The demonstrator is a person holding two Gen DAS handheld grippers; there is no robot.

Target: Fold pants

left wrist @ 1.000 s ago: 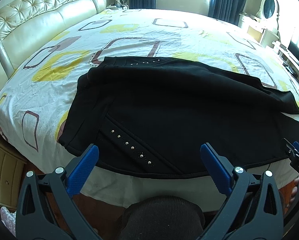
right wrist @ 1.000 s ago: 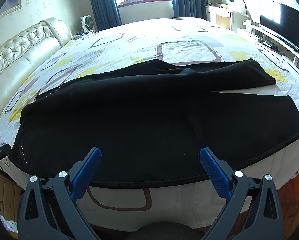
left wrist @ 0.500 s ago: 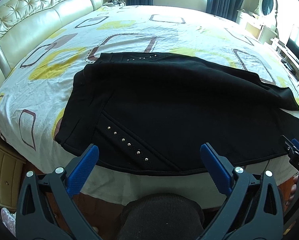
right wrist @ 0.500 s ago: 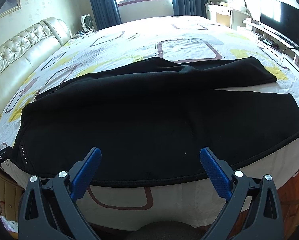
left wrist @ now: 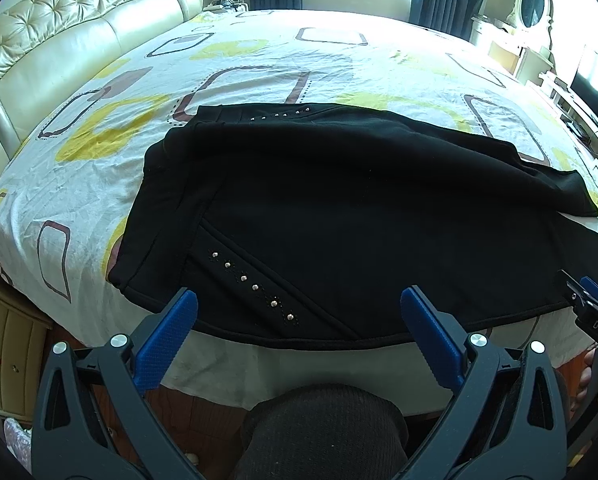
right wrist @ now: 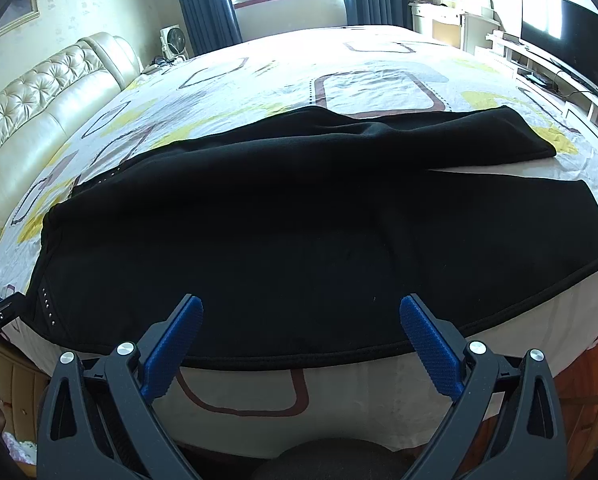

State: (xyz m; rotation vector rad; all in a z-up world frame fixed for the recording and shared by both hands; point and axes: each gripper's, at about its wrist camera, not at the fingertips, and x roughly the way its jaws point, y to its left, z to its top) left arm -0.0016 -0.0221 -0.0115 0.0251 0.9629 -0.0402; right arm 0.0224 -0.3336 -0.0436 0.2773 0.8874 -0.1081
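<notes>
Left gripper (left wrist: 299,316) jaws spread wide, holding nothing, low centre of the left wrist view, hovering off the near hem of the pants (left wrist: 339,208). Right gripper (right wrist: 301,318) same: wide open, empty, low centre of its own view.

Pants lie flat across the bed (left wrist: 99,160), filling mid-frame in both views. Waistband with studs (left wrist: 255,288) sits lower left in the left view; the two legs run toward the right edge, with a thin gap between them at right of the right view.

My read: the step is the first grab for a lengthwise fold, one leg over the other. To do it well I'd pinch only the near hem, left at the waist end, right at the leg cuff end, and take both layers. Lift evenly and keep the fabric taut so the far leg doesn't drag. Fabric looks thick and limp, so a shallow bite may slip.
</notes>
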